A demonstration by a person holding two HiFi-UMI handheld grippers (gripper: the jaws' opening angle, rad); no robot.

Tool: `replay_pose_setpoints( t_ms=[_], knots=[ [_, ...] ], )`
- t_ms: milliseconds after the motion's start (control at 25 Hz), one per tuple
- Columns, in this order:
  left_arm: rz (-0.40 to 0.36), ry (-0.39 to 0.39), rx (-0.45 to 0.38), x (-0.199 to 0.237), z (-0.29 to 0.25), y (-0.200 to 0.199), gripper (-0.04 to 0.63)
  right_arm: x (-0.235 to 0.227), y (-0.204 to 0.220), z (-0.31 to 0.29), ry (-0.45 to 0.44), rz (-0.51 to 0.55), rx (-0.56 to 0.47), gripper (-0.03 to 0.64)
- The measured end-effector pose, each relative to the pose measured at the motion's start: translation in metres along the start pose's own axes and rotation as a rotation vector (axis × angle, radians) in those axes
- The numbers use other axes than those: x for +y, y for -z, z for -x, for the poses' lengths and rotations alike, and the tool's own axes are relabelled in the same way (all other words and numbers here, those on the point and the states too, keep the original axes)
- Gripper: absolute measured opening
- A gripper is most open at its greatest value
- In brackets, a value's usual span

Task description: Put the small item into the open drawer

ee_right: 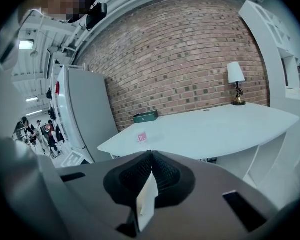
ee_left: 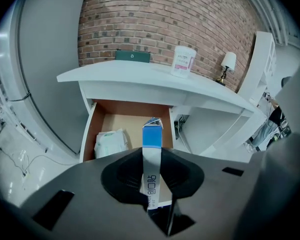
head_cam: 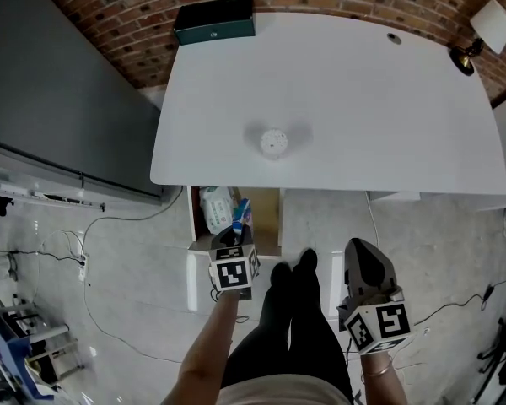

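A small blue-and-white carton (ee_left: 151, 139) stands upright between the jaws of my left gripper (ee_left: 151, 156), which is shut on it. In the head view the left gripper (head_cam: 236, 228) holds the carton (head_cam: 242, 212) just over the open wooden drawer (head_cam: 268, 219) under the table's front edge. The drawer (ee_left: 119, 121) lies straight ahead and below in the left gripper view. My right gripper (head_cam: 364, 250) hangs lower right, away from the drawer; its jaws (ee_right: 149, 156) meet with only a pale sliver at their seam.
A white soft packet (head_cam: 217, 209) lies in the drawer's left half (ee_left: 110, 143). On the white table (head_cam: 346, 91) stand a white jar (head_cam: 273, 143), a dark green box (head_cam: 214, 19) and a lamp (head_cam: 481, 36). The person's black-clad legs (head_cam: 295, 310) are between the grippers.
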State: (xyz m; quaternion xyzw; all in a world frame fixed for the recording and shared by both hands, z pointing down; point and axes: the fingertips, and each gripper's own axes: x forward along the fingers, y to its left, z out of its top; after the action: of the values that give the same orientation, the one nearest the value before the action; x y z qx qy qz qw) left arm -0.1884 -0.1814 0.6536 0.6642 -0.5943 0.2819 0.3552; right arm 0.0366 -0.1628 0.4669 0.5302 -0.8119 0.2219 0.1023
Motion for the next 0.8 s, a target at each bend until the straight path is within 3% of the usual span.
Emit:
replay_pose_setpoints(
  t_ms=[400,800],
  knots=[
    [-0.029,-0.016,0.091,-0.004,-0.050,0.027,0.094,-0.002,0.028,0.001,0.007,-0.028,0.079,0.009],
    [-0.056,-0.048,0.189,-0.004,-0.097,0.049,0.094,-0.014,0.041,0.003,0.025,-0.054,0.094,0.008]
  ],
)
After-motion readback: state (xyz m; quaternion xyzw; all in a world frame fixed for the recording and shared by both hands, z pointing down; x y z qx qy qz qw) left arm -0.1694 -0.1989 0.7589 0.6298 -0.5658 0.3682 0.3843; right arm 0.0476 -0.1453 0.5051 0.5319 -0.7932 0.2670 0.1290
